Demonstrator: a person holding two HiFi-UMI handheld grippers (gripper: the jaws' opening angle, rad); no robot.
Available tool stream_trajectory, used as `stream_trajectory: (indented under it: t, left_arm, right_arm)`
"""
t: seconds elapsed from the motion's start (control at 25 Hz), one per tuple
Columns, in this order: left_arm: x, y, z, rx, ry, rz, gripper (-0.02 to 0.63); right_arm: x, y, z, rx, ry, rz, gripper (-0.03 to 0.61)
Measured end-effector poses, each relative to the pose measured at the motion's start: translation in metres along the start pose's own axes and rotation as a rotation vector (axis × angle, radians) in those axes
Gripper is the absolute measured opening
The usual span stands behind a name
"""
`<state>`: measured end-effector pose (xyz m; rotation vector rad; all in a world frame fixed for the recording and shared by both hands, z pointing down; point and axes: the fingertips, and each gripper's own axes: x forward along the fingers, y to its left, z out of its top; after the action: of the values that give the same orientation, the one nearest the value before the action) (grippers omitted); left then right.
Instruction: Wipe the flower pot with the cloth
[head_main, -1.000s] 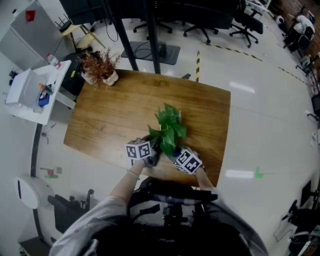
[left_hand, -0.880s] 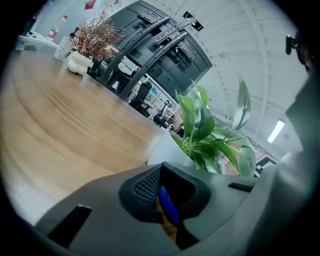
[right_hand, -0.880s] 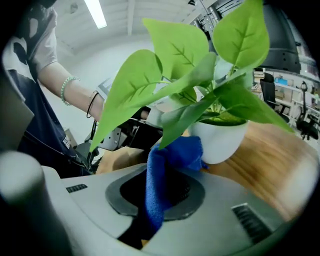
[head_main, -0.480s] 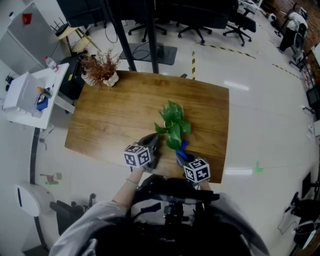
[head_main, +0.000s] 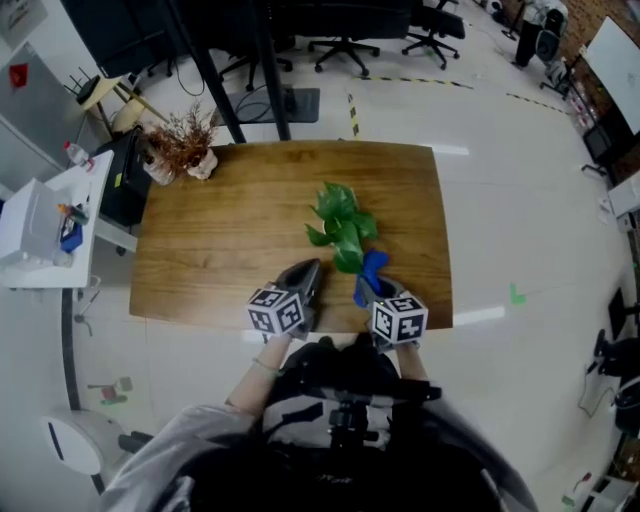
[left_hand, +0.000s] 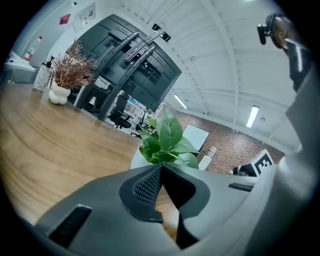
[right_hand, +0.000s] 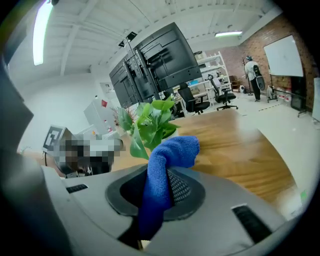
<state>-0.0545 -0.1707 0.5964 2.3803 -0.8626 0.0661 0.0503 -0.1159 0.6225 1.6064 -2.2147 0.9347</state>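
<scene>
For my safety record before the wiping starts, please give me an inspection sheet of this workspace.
surface: wooden table, bare wood around the pot.
job's things: white flower pot with a green plant stands on the table ahead of both grippers; the blue cloth is off the table, held up.
clutter: dried plant at the table's far left corner.
grippers: left gripper shut, empty; right gripper shut on the blue cloth.
cables: nothing seen on the table.
surroundings: office chairs beyond the table; white side table at the left.

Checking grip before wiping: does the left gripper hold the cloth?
No, the right gripper clamps the blue cloth; the left gripper is shut, empty.
</scene>
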Motion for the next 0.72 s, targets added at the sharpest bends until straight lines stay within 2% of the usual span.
stream_trajectory:
  t: [0.12, 0.32, 0.72]
  left_arm:
    - [-0.001, -0.014, 0.005, 0.009, -0.013, -0.032, 0.005]
    - [-0.004, -0.041, 0.01, 0.012, -0.049, -0.079, 0.005]
    - [-0.012, -0.075, 0.006, 0.021, -0.09, -0.037, 0.005]
  right_arm:
    - [-0.014, 0.003, 0.011, 0.008, -0.044, -0.036, 0.058]
    - [-0.039, 0.004, 0.022, -0.05, -0.096, -0.079, 0.057]
    - [-0.067, 0.003, 0.018, -0.061, -0.079, -0.021, 0.057]
